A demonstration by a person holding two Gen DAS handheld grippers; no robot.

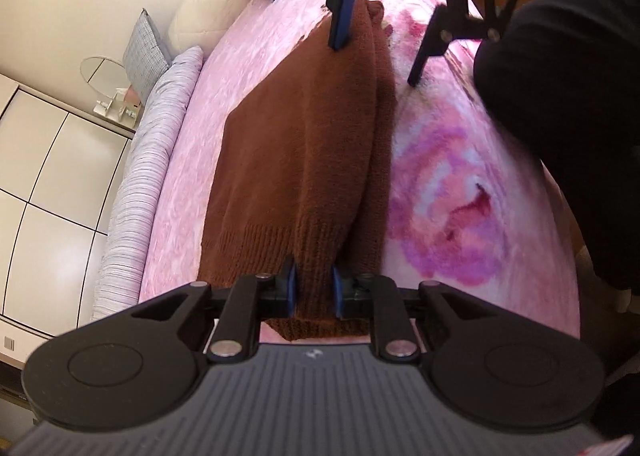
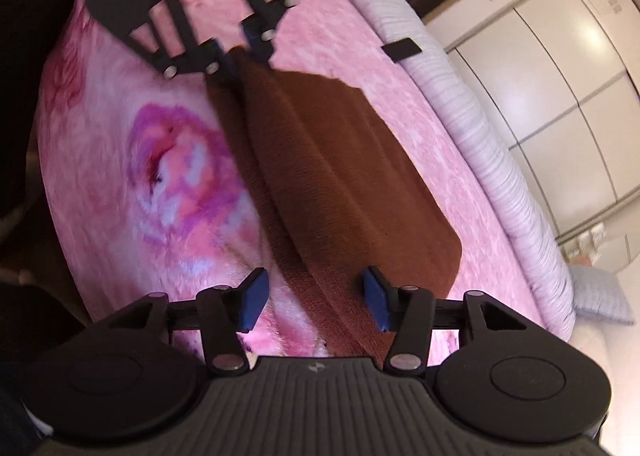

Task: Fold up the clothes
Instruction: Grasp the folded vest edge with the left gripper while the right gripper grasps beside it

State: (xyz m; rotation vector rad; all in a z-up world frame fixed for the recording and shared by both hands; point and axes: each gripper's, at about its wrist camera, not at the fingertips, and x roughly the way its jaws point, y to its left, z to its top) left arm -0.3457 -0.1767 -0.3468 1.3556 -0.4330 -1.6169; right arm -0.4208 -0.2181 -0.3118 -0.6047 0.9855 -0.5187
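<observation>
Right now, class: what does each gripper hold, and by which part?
The left gripper pinches the brown sweater at its ribbed hem. The right gripper is open around the sweater's other end, gripping nothing.

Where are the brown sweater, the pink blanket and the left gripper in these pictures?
brown sweater [image 1: 296, 159]: left wrist view, on its flat knit body.
pink blanket [image 2: 168, 171]: right wrist view, on the purple flower print beside the sweater.
left gripper [image 1: 314, 290]: left wrist view, midway between the blue pads shut on the ribbed hem.
</observation>
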